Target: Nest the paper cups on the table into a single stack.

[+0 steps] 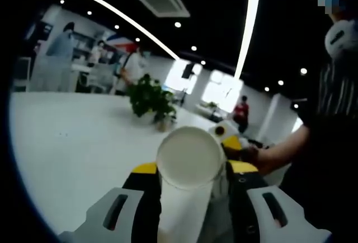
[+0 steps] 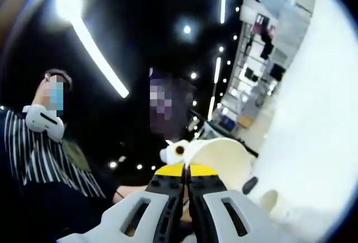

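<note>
Cup [image 1: 189, 159] between left gripper [image 1: 190, 178] jaws hides its own lower body.

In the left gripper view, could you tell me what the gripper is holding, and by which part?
The left gripper holds a white paper cup by its side wall, just below the rim.

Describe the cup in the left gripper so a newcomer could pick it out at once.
Start at the big white table with a potted plant near its far side. Nearer the camera, the left gripper has its jaws around a white paper cup. Unlike the plant, it is off the table, its round bottom facing the camera.
</note>
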Demonstrator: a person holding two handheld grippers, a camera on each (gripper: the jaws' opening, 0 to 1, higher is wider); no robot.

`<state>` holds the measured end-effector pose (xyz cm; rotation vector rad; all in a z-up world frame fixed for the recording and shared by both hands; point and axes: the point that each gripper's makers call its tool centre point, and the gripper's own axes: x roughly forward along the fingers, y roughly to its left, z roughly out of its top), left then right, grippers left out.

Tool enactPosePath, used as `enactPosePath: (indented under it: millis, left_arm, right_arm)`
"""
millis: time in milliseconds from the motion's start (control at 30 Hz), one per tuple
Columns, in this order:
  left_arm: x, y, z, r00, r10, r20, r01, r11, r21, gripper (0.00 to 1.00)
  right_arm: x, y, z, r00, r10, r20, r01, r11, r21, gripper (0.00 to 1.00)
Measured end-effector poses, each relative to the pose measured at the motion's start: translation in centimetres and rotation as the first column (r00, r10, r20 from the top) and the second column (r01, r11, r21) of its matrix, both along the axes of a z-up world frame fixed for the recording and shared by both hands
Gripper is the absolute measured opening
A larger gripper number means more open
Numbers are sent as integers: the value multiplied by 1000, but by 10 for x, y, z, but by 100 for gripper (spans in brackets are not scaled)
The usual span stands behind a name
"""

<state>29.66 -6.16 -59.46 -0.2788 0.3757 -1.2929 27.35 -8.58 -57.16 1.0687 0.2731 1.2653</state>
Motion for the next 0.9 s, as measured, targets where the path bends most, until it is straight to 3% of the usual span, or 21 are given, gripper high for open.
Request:
enactPosePath:
  millis: [333, 900]
  left_arm:
    - [-2, 0, 0, 1000, 18, 23, -18, 1000, 6, 52]
    - [-3, 17, -4, 993, 91, 74, -92, 996, 12, 63]
  right_arm:
    - [4, -6, -5, 999, -22, -30, 22, 1000, 10, 0]
    - [9, -18, -9, 996, -69, -64, 70, 997, 12, 0]
